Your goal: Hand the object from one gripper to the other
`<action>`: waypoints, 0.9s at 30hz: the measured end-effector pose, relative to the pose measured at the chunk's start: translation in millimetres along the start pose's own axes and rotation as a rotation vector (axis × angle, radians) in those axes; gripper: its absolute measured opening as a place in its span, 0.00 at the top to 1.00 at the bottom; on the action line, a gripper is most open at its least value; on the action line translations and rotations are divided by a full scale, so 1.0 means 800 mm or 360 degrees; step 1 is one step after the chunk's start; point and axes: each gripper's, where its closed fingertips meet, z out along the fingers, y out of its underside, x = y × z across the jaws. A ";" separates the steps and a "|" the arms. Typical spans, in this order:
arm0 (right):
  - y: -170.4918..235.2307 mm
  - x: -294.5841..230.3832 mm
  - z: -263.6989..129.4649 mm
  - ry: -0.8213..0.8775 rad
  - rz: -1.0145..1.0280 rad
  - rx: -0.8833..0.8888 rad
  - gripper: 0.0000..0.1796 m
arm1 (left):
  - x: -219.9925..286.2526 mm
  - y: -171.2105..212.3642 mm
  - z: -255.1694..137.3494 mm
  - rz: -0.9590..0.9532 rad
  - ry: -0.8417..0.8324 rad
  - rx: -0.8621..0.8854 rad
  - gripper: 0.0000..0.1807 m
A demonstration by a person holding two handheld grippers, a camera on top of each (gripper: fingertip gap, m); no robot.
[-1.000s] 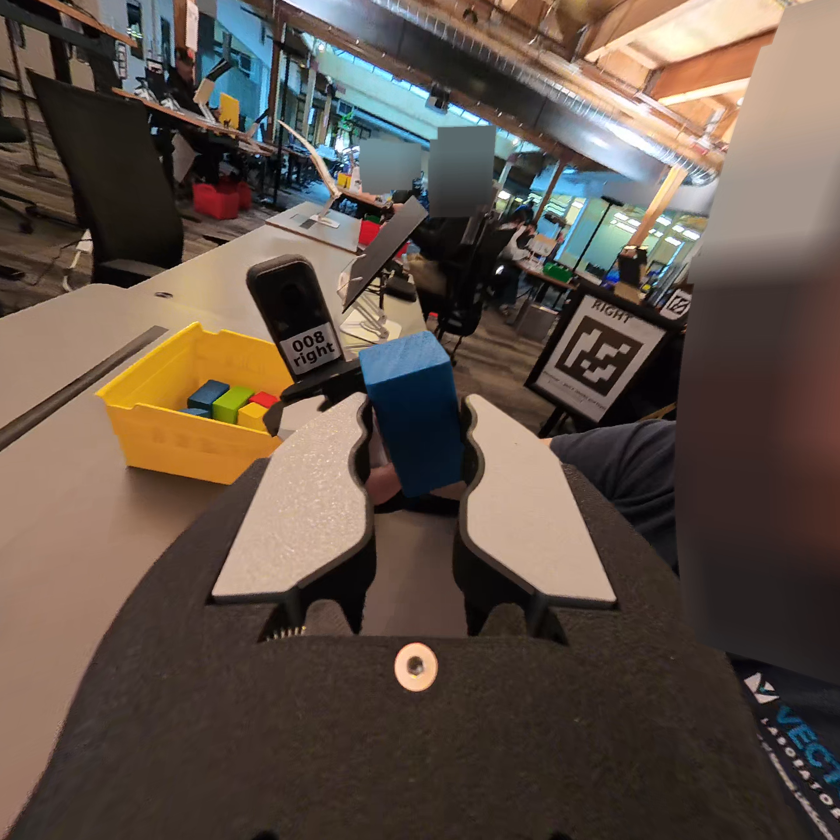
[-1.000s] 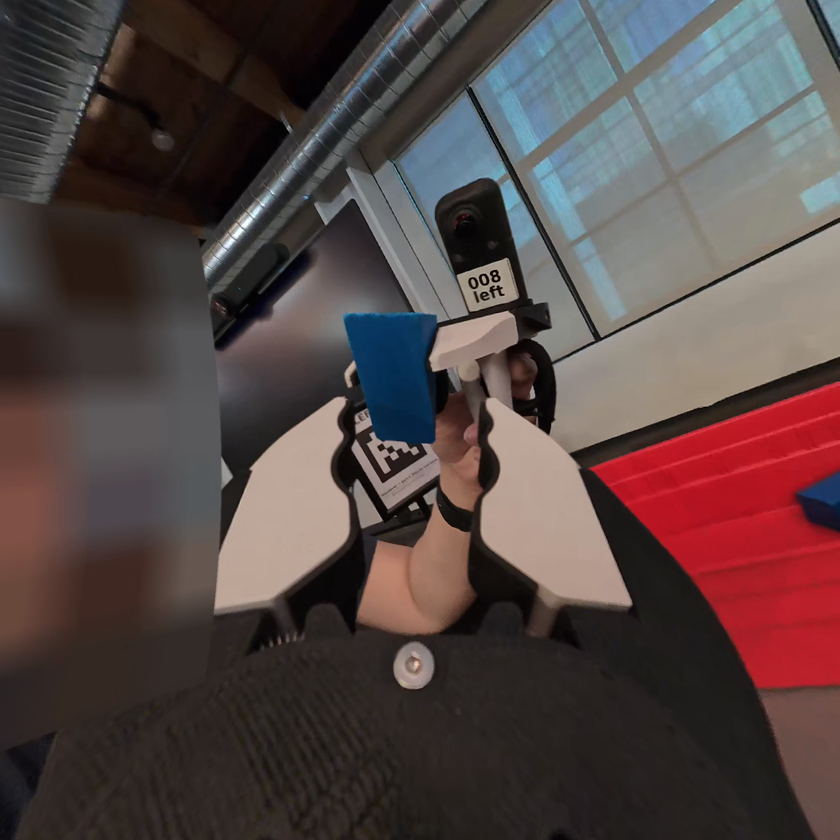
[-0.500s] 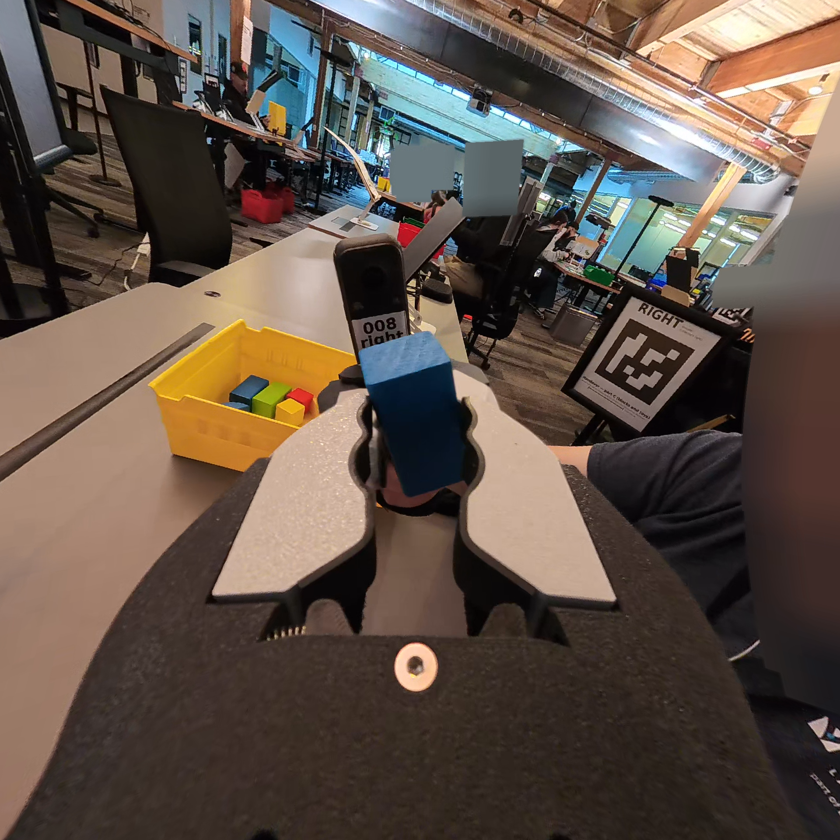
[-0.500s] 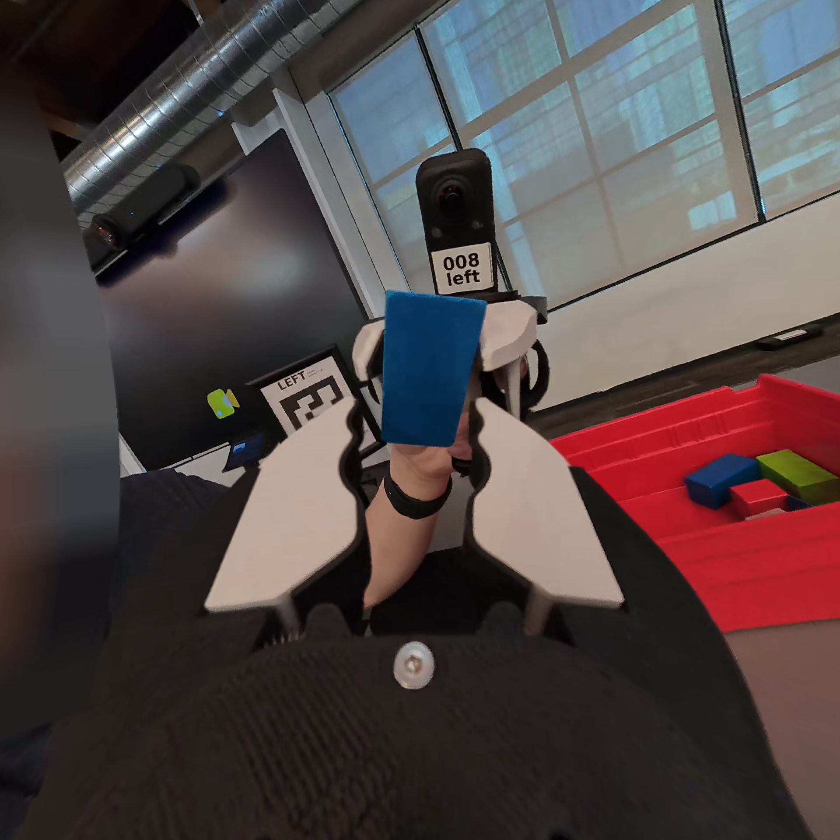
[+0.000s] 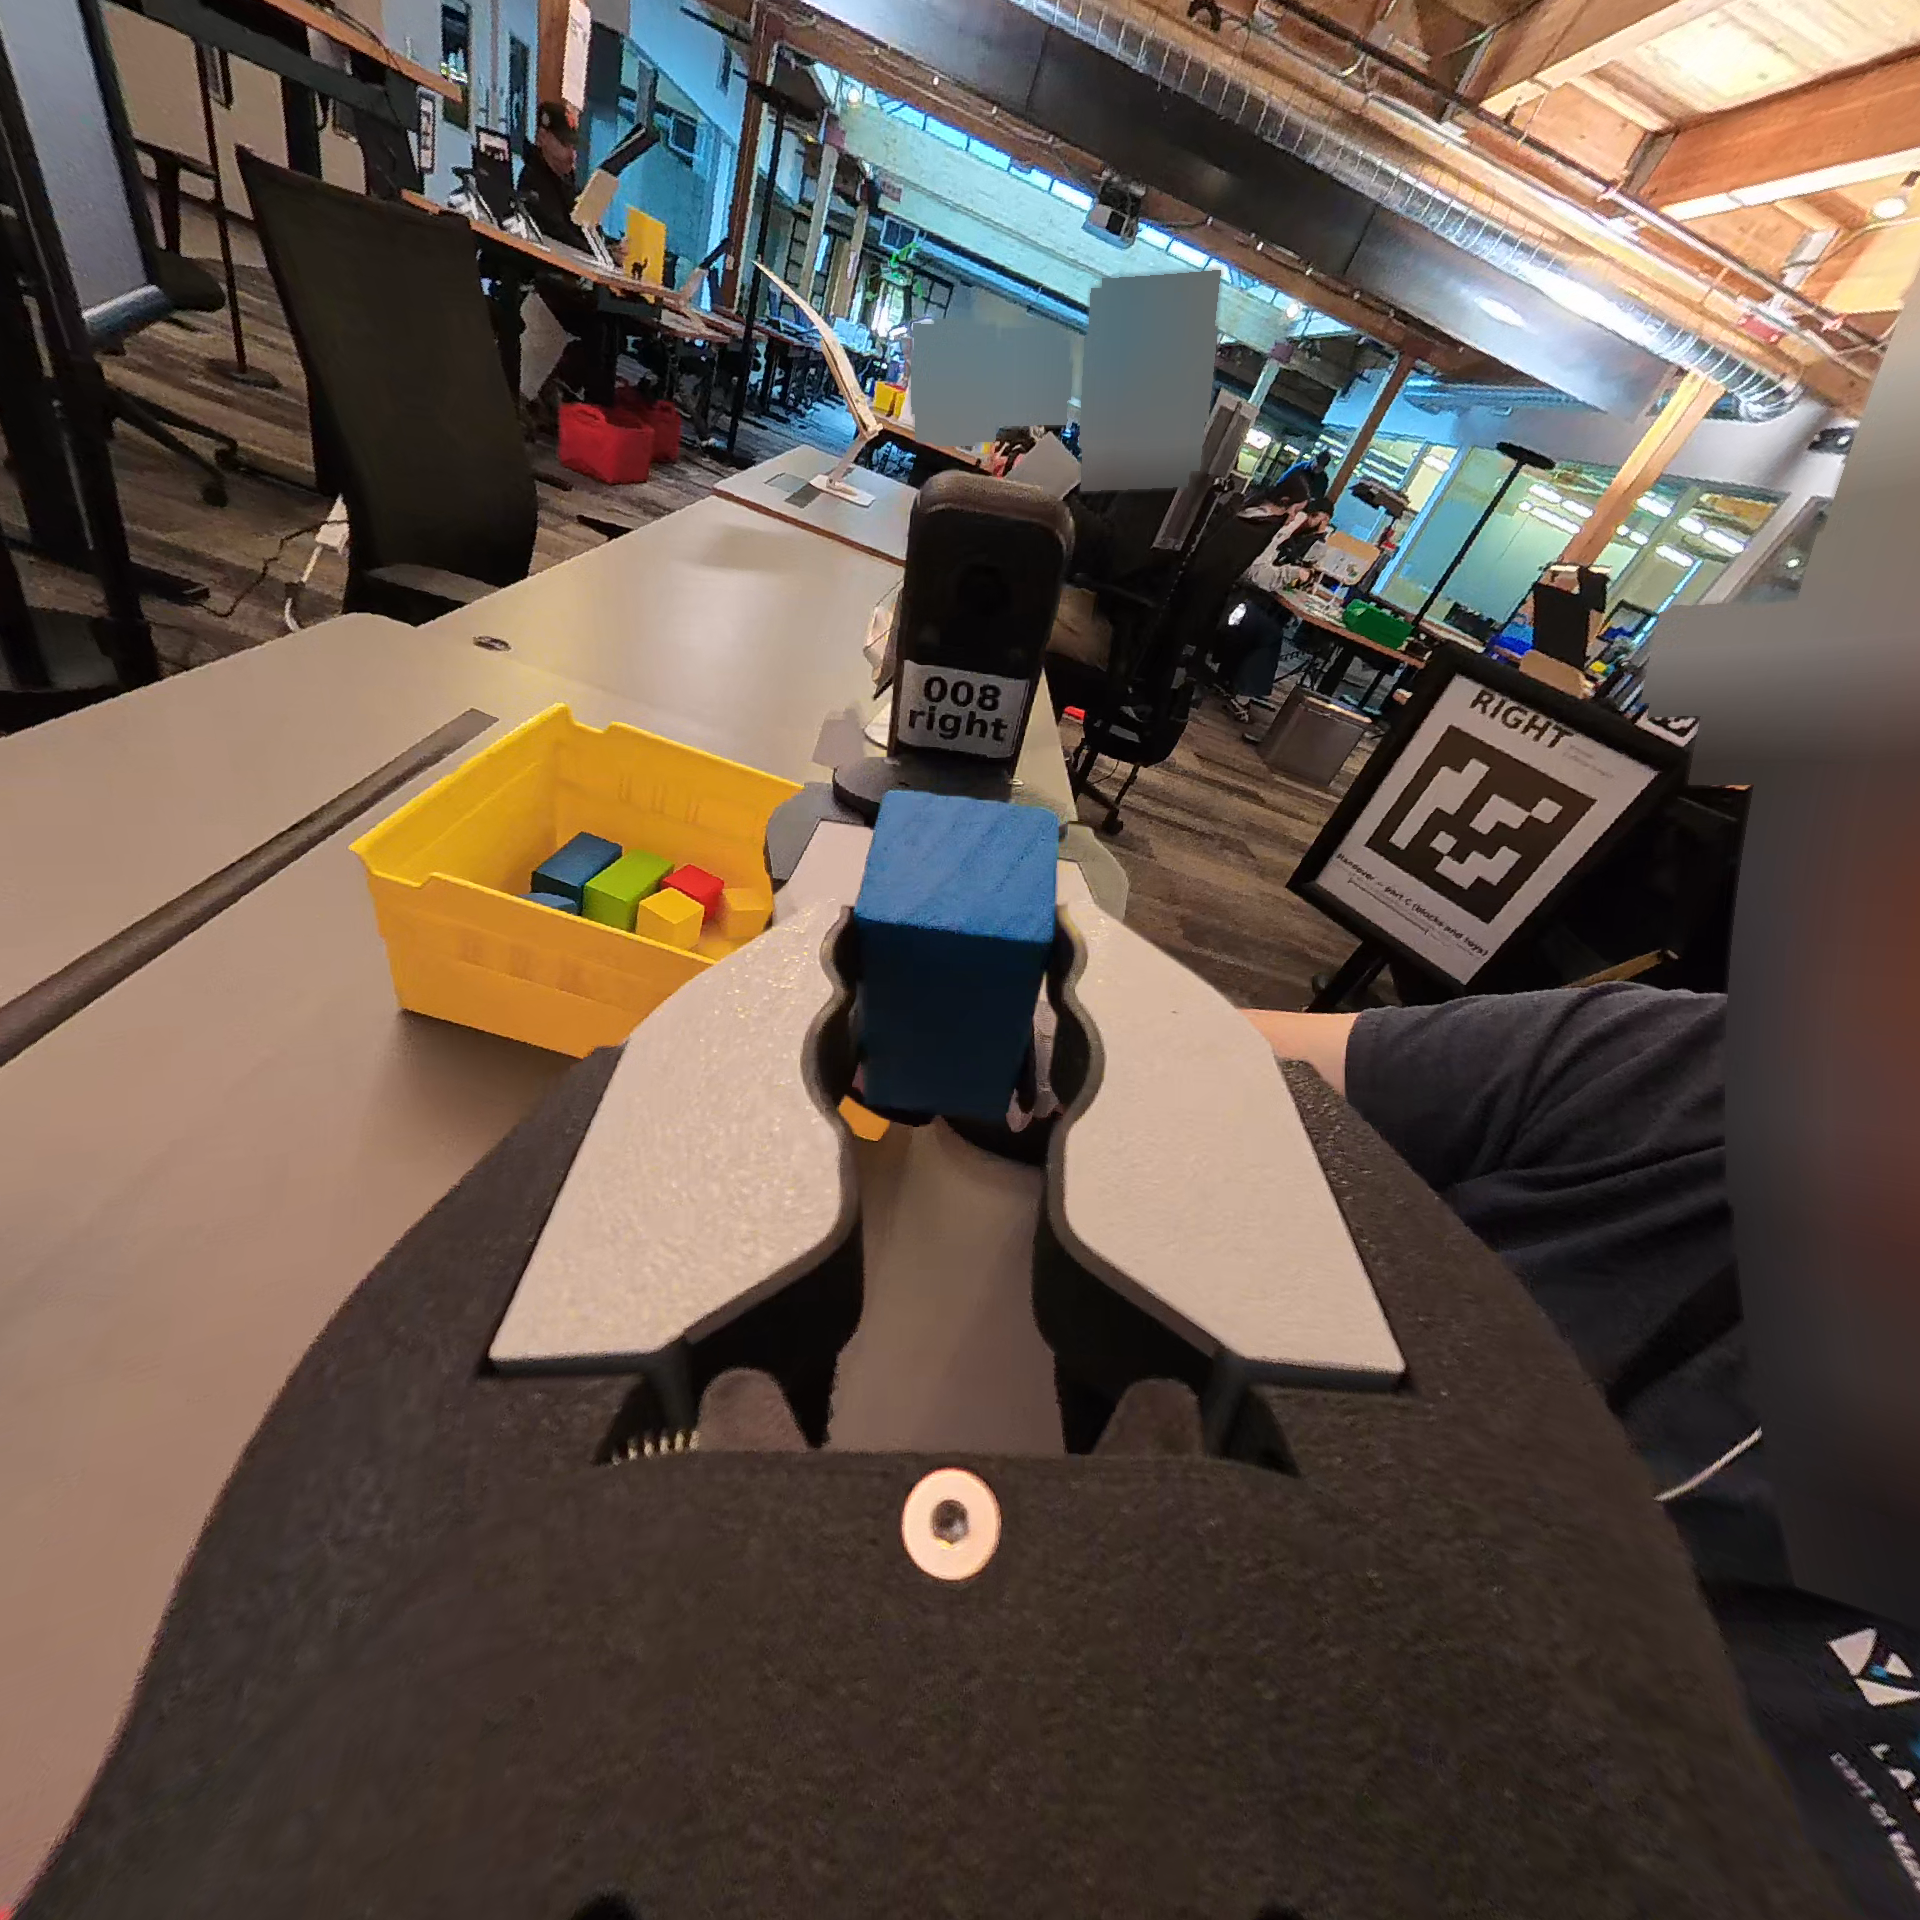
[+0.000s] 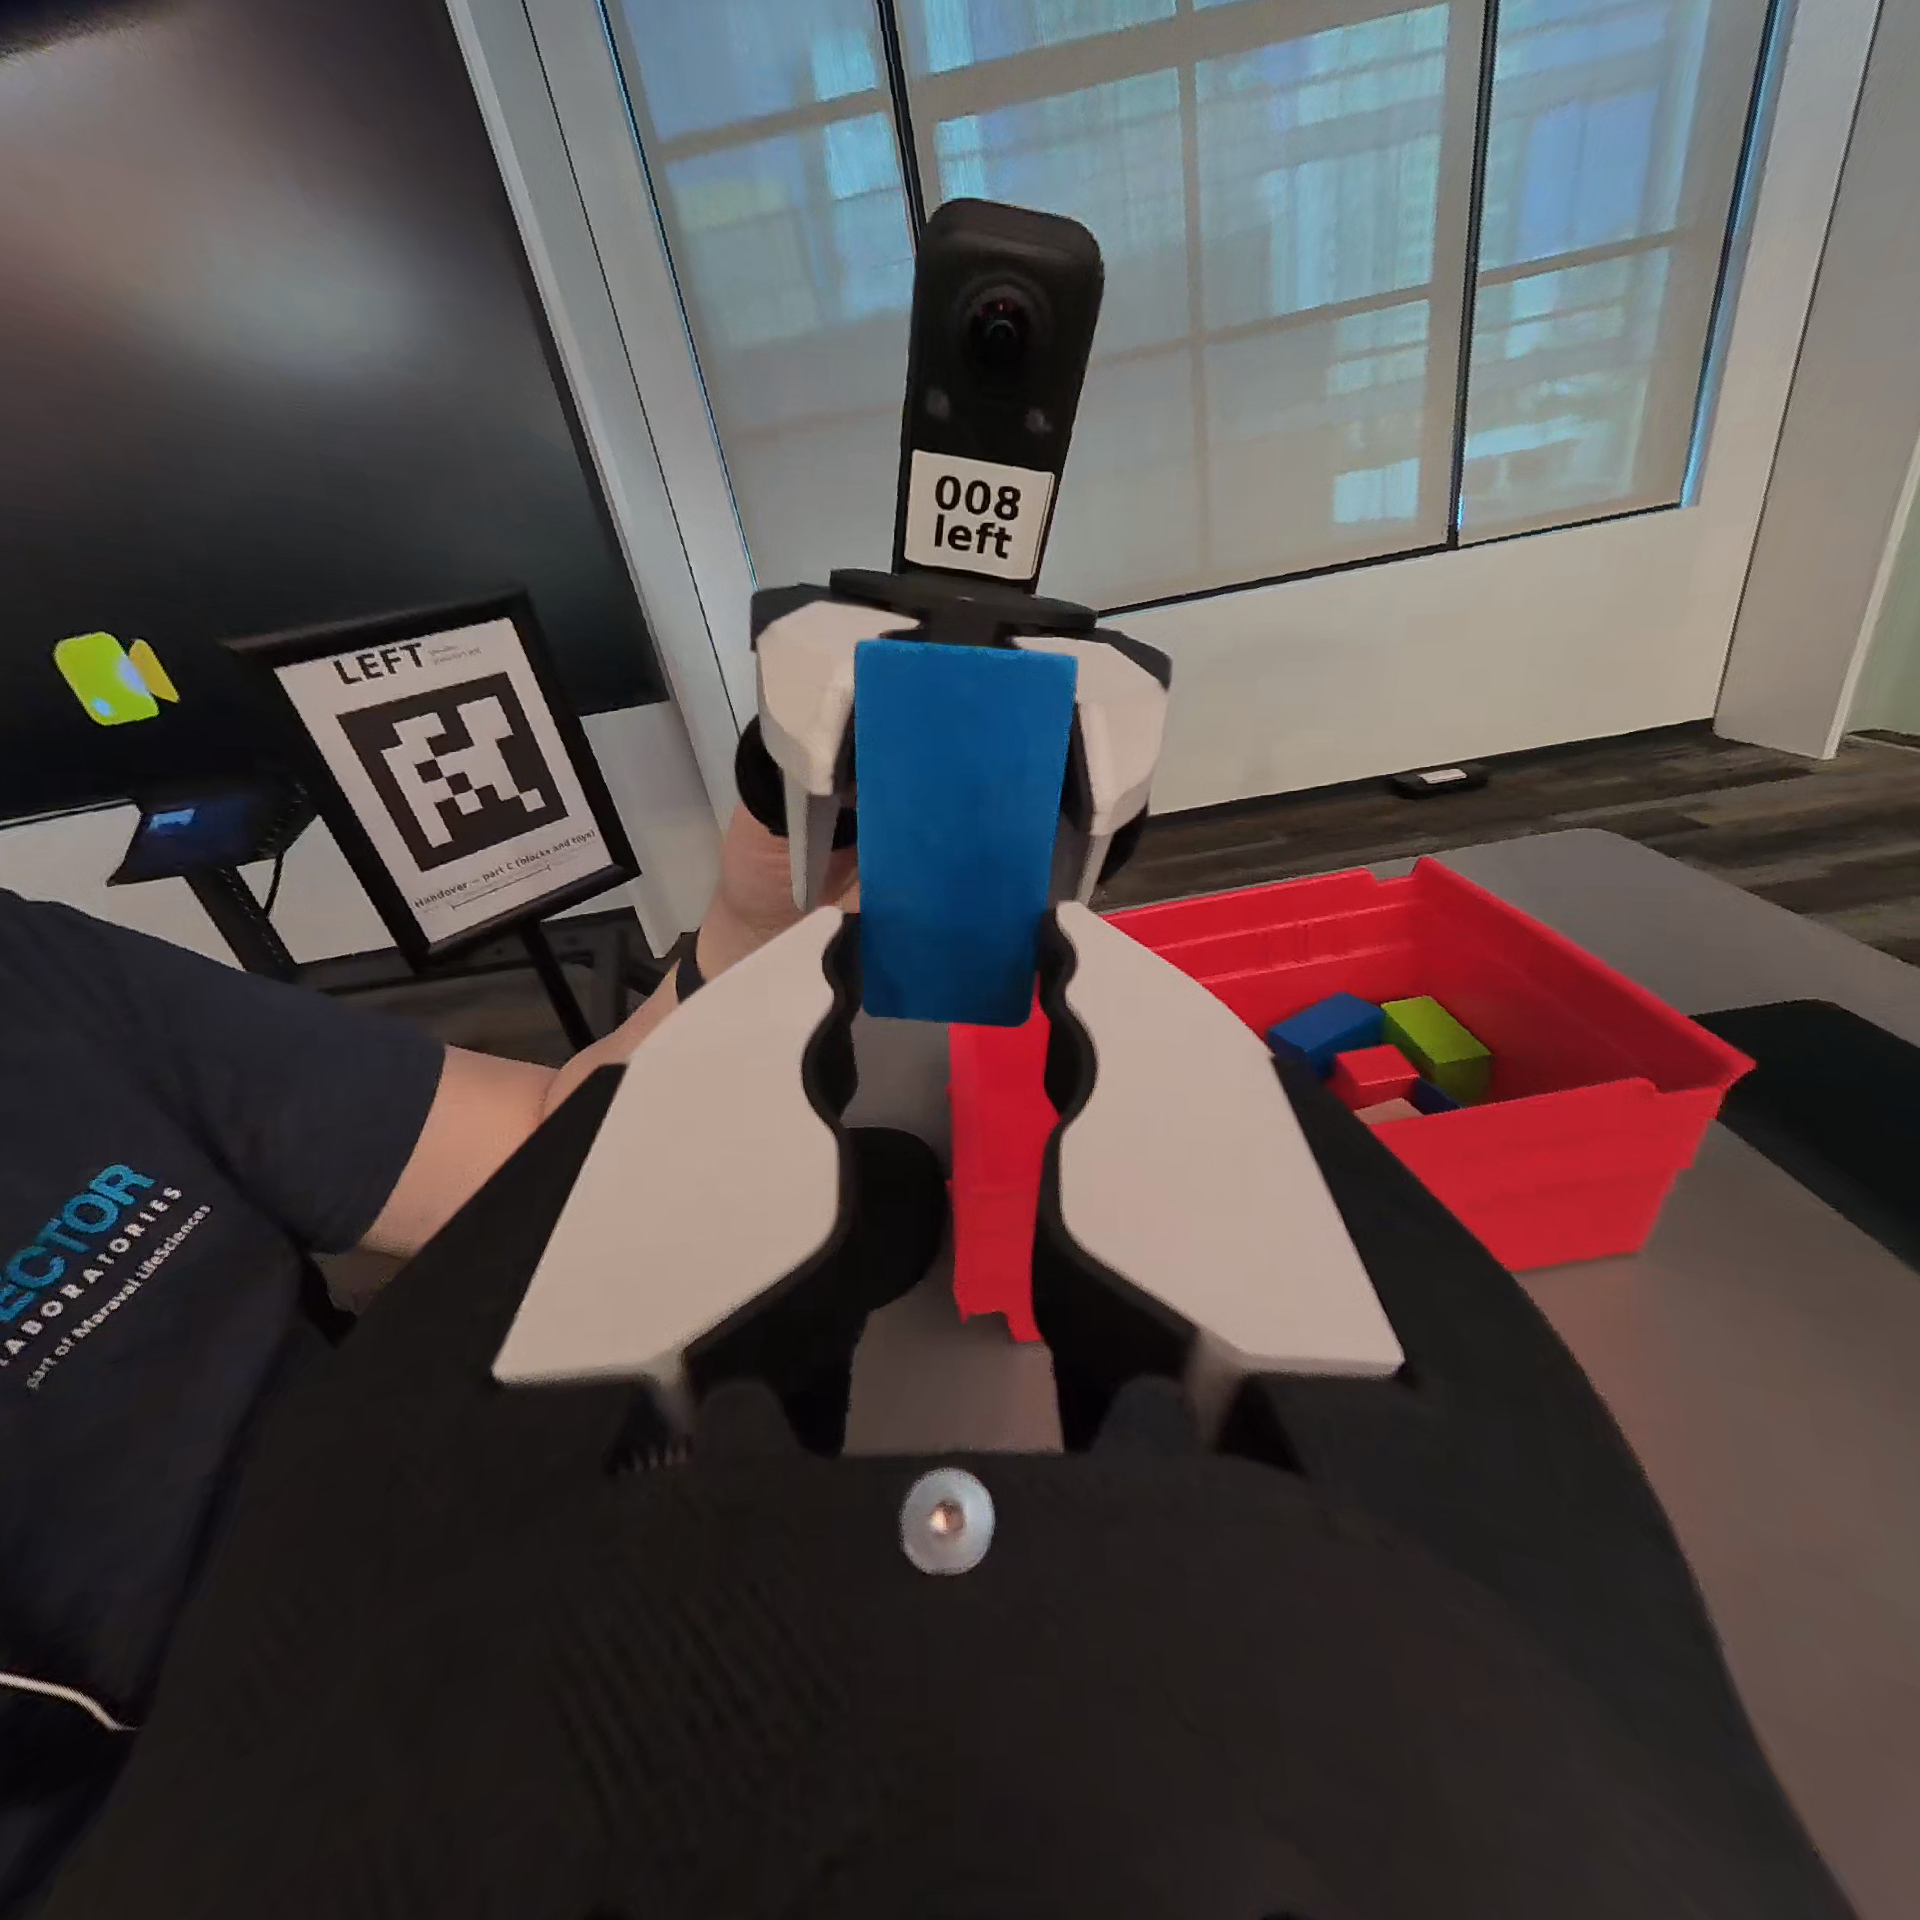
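Blue block (image 5: 951, 961) clamped in left hand-held gripper (image 5: 948, 1023), lower end between right hand-held gripper (image 6: 945, 1003) jaws, contact unclear; early release risks dropping it.

Both tools face each other nose to nose, held up off the surface. The left tool (image 5: 951, 997) has its jaws pinched on the block (image 5: 951, 966). The right tool (image 6: 948, 977) has its fingertips at the block's other end, looks like touching, but can't say it's gripping. A bare forearm (image 6: 488, 1091) shows behind.
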 end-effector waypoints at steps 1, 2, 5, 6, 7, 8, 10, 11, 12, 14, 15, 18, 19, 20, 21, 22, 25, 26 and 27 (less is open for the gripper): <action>0.000 -0.001 0.000 -0.0001 -0.0001 0.0001 0.81 | 0.000 0.000 0.000 0.0009 -0.0007 -0.0002 0.81; -0.001 -0.001 0.000 -0.0003 -0.0002 0.0008 0.81 | 0.001 -0.001 0.000 0.0016 -0.0010 0.0004 0.81; -0.010 -0.001 -0.001 0.0025 0.0018 0.0062 0.79 | -0.001 0.001 0.002 0.0027 -0.0040 -0.0008 0.81; -0.014 0.000 -0.003 0.0041 0.0025 0.0088 0.78 | -0.003 0.002 0.003 0.0035 -0.0059 -0.0017 0.81; -0.017 0.002 -0.004 0.0064 0.0026 0.0105 0.79 | -0.003 0.003 0.004 0.0042 -0.0063 -0.0016 0.81; -0.018 0.005 -0.006 0.0093 0.0025 0.0111 0.81 | -0.003 0.004 0.006 0.0041 -0.0058 -0.0021 0.81; -0.018 0.005 -0.007 0.0094 0.0020 0.0096 0.82 | -0.004 0.003 0.006 0.0049 -0.0070 -0.0013 0.81; -0.018 0.005 -0.007 0.0090 0.0012 0.0095 0.82 | -0.003 0.003 0.007 0.0045 -0.0060 -0.0009 0.81; -0.019 0.005 -0.008 0.0086 0.0003 0.0091 0.82 | -0.003 0.003 0.007 0.0036 -0.0047 -0.0011 0.81; -0.016 0.005 -0.009 0.0081 -0.0005 0.0049 0.82 | -0.002 0.003 0.006 0.0014 -0.0018 -0.0014 0.81; -0.015 0.005 -0.010 0.0084 -0.0021 0.0023 0.82 | 0.000 -0.001 0.004 0.0004 0.0005 0.0015 0.80; -0.017 0.010 -0.026 0.0157 -0.0130 -0.0139 0.82 | 0.004 -0.017 -0.015 -0.0022 0.0040 0.0123 0.79; -0.022 0.016 -0.040 0.0223 -0.0185 -0.0205 0.82 | 0.005 -0.021 -0.022 -0.0015 0.0040 0.0138 0.80; -0.029 0.024 -0.061 0.0317 -0.0234 -0.0284 0.81 | 0.007 -0.023 -0.029 -0.0002 0.0035 0.0145 0.82; -0.036 0.039 -0.088 0.0467 -0.0281 -0.0360 0.82 | 0.008 -0.025 -0.035 0.0015 0.0023 0.0148 0.86; -0.037 0.054 -0.121 0.0624 -0.0296 -0.0468 0.82 | 0.007 -0.027 -0.041 0.0035 0.0000 0.0154 0.90; -0.015 0.093 -0.225 0.0969 -0.0090 -0.0760 0.82 | 0.003 -0.032 -0.054 0.0096 -0.0100 0.0179 0.93; 0.002 0.110 -0.262 0.1106 -0.0001 -0.0860 0.81 | 0.001 -0.031 -0.057 0.0111 -0.0131 0.0162 0.94; 0.023 0.127 -0.297 0.1243 0.0110 -0.0980 0.81 | 0.001 -0.030 -0.059 0.0120 -0.0149 0.0138 0.93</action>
